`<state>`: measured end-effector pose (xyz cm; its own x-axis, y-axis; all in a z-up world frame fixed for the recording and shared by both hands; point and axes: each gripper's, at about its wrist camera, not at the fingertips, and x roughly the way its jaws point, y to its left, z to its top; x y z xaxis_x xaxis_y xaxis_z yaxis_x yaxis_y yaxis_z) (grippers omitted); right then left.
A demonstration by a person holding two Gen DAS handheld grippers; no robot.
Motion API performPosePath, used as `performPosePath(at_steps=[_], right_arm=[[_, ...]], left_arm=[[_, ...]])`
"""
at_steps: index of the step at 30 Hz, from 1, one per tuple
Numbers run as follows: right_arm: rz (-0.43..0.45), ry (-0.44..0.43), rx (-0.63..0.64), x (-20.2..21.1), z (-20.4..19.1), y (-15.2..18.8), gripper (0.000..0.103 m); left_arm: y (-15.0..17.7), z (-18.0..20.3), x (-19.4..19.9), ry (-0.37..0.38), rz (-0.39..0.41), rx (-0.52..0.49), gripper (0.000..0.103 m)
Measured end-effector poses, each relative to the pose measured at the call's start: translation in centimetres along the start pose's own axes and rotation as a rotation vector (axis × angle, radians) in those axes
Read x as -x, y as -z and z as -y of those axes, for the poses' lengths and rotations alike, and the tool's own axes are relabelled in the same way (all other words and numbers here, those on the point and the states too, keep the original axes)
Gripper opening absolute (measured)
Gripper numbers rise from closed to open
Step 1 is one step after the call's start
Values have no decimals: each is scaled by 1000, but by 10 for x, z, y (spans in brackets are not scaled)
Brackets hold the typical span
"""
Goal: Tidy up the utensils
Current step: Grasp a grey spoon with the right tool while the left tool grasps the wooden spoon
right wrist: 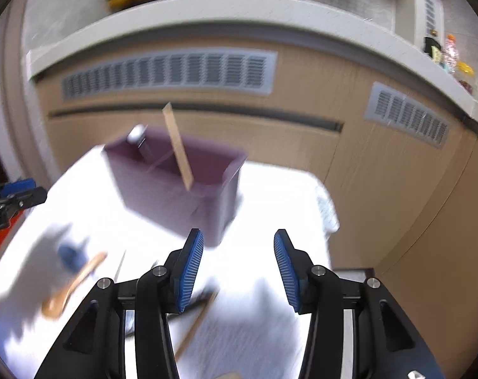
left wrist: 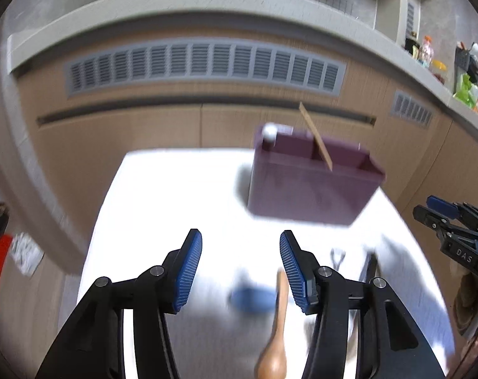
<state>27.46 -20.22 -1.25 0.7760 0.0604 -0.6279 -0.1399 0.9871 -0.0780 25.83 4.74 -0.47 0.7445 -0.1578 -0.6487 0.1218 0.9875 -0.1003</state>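
A matt maroon plastic bin (left wrist: 311, 186) holds a bare wooden stick (left wrist: 316, 137), a smooth wooden spoon (left wrist: 277, 325) lies on the glossy white tabletop (left wrist: 163, 189).

A bin (left wrist: 311, 186) stands at the table's (left wrist: 176, 195) far end, before the cabinets (left wrist: 144, 126); a stick (left wrist: 316, 137) leans in it. Nearer lies a spoon (left wrist: 278, 331), a scoop (left wrist: 251, 298) just left.

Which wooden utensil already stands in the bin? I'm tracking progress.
The flat wooden stick leaning upright in the purple bin; the wooden spoon lies on the table.
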Motion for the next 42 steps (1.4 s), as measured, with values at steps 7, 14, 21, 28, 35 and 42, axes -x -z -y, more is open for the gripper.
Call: performPosePath(at_steps=[7, 14, 21, 28, 35, 42], right_arm=[[-144, -190, 45, 8, -50, 43, 44], [-243, -322, 66, 14, -98, 62, 44], [-315, -308, 54, -8, -137, 60, 44], [-309, -263, 131, -10, -143, 63, 10], [-216, -209, 45, 25, -73, 51, 10], [-220, -262, -77, 35, -22, 47, 9]], left_arm=[[57, -10, 26, -72, -48, 4, 59], [78, -34, 42, -112, -55, 53, 63], [81, -60, 53, -135, -27, 122, 63], [86, -52, 52, -71, -44, 108, 64], [99, 0, 30, 77, -102, -15, 64], [104, 30, 4, 39, -163, -98, 63]])
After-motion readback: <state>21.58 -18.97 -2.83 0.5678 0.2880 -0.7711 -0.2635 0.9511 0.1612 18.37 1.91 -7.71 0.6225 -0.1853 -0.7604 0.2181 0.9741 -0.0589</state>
